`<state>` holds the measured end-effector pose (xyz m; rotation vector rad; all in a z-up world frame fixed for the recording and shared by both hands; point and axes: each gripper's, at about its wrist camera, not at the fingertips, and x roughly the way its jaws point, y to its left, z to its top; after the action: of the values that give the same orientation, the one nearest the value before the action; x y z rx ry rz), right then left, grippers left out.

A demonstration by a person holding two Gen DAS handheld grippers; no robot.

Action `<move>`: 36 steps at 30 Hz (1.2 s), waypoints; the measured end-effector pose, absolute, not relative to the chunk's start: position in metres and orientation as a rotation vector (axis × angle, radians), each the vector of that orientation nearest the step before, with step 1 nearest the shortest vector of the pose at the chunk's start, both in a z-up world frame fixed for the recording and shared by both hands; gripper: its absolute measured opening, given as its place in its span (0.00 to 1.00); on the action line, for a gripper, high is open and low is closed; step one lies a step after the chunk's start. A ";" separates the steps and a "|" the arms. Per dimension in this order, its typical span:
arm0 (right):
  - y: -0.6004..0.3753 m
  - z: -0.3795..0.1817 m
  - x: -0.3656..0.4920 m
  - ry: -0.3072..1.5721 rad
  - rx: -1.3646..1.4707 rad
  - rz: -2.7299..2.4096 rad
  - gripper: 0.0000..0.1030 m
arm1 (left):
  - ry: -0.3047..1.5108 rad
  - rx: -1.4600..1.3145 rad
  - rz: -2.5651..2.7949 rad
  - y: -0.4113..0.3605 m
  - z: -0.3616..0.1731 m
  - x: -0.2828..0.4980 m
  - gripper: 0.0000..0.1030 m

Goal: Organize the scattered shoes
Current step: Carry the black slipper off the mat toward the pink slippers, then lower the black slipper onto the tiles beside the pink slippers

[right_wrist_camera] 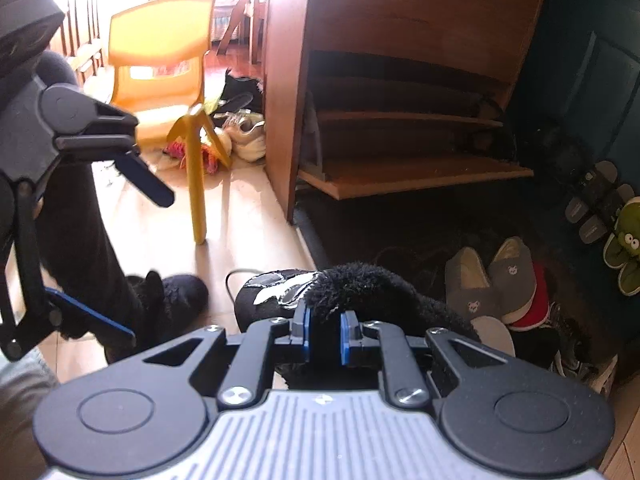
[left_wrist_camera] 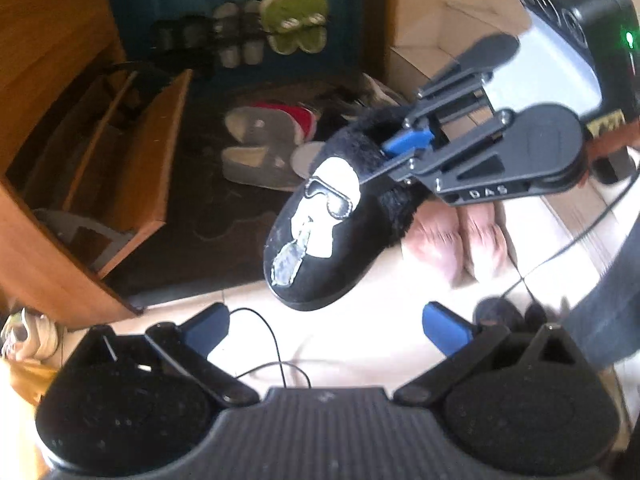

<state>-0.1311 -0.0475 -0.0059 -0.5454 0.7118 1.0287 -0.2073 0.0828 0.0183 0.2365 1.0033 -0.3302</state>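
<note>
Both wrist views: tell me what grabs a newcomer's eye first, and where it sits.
The black furry slipper with a white sunglasses face, held off the floor by its collar in the right tongs. Next, the yellow plastic chair, brightly lit, left of the wooden shoe cabinet. Then the green frog slippers hung on the dark door.

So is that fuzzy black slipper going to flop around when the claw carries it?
Probably only a little. The black slipper hangs from its furry collar in the right claw with the toe tipped down, yet keeps its shape, so the sole looks fairly stiff. It seems light. The soft fur could squash and slip.
</note>
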 end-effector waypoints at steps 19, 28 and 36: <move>-0.065 -0.056 -0.112 0.811 -0.673 1.099 0.13 | 1.050 0.379 -0.472 0.067 -0.007 -0.188 1.00; -0.080 -0.077 -0.081 0.850 -0.735 1.117 0.13 | 1.096 0.344 -0.472 0.068 -0.029 -0.165 1.00; -0.069 -0.101 -0.066 0.867 -0.815 1.206 0.13 | 1.126 0.298 -0.451 0.071 -0.041 -0.151 1.00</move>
<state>-0.0663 -0.0686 -0.1013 -0.8152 0.8672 1.2058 -0.1512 0.0710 -0.0409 0.2984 1.1263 -0.4509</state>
